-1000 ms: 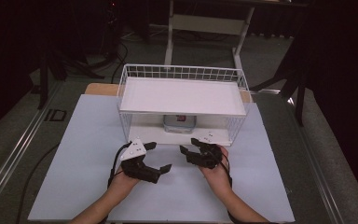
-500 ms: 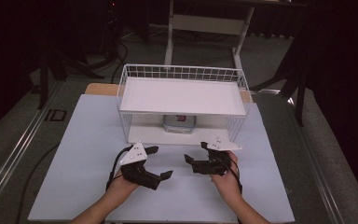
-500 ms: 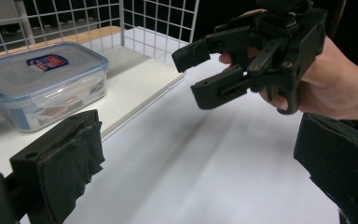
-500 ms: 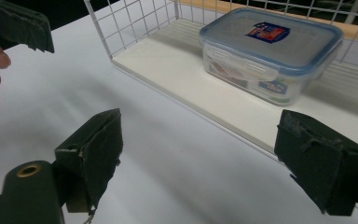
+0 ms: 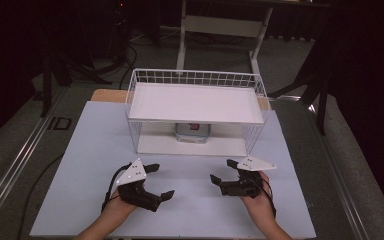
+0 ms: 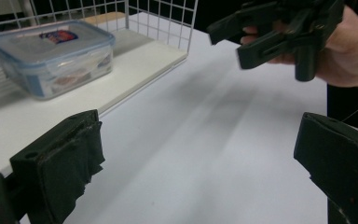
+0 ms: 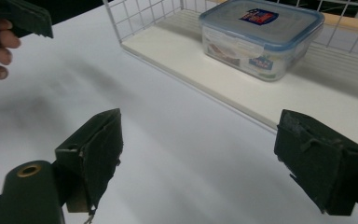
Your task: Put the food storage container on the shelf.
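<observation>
I'm holding my left gripper [image 5: 161, 181] low over the tabletop [image 5: 90, 150], jaws wide apart and gripping nothing, aimed inward across the white sheet. Ahead, on the lower shelf of the wire rack [image 5: 195, 80], the box [image 5: 193, 132] is sitting under the upper shelf, back from the front edge. To do this reach well, I'm thinking I should be coming in low and level beneath that upper shelf, keeping both pairs of jaws spread until they are flanking the box's sides, then closing evenly below the lid's rim so it isn't tipping.

The box [image 7: 261, 39] is looking clear-walled with a blue-trimmed snap lid, rounded corners, a small label on top, something pale and brown inside. It's standing flat and upright, apart from the wire walls.

My right gripper [image 5: 221, 171] is hovering opposite the left one, jaws likewise parted and empty, well short of the rack.
</observation>
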A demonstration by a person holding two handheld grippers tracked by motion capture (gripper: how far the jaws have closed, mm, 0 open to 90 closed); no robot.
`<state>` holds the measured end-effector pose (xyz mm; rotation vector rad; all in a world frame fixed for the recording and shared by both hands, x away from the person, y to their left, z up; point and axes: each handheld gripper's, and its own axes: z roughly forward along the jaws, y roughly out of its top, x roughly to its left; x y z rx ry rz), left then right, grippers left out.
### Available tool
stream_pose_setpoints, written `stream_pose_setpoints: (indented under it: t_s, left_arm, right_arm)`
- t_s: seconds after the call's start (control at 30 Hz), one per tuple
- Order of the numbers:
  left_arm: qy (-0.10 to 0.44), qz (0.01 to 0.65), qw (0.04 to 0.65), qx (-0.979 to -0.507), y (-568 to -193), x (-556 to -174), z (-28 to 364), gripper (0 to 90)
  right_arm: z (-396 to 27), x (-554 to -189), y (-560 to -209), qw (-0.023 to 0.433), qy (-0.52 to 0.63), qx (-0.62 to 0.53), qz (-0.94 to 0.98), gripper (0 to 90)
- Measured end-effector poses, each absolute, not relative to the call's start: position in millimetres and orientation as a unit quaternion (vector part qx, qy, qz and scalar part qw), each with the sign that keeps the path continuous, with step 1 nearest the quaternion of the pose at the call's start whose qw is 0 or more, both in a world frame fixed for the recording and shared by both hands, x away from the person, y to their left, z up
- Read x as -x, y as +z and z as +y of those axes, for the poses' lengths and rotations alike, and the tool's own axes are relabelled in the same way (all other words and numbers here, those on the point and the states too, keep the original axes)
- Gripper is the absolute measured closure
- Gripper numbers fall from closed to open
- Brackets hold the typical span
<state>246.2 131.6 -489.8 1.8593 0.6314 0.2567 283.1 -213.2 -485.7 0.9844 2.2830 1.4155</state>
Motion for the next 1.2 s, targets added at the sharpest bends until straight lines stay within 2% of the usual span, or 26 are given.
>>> stream_pose_setpoints:
  t_s: [0.5, 0.87, 1.2]
  left_arm:
    - [0.105, 0.286, 0.541, -0.784, -494.7, -233.7, 153.6, 2.1]
    - [0.093, 0.293, 0.540, -0.784, -504.4, -232.8, 155.2, 2.1]
    - [0.091, 0.295, 0.527, -0.792, -511.8, -232.7, 152.5, 2.1]
  right_arm:
    - [-236.1, -264.6, -485.2, 0.148, 0.482, -0.345, 0.792, 15.3]
    - [-245.8, -258.2, -501.1, 0.141, 0.482, -0.340, 0.795, 15.2]
    - [-249.8, -262.2, -507.1, 0.158, 0.476, -0.315, 0.805, 15.3]
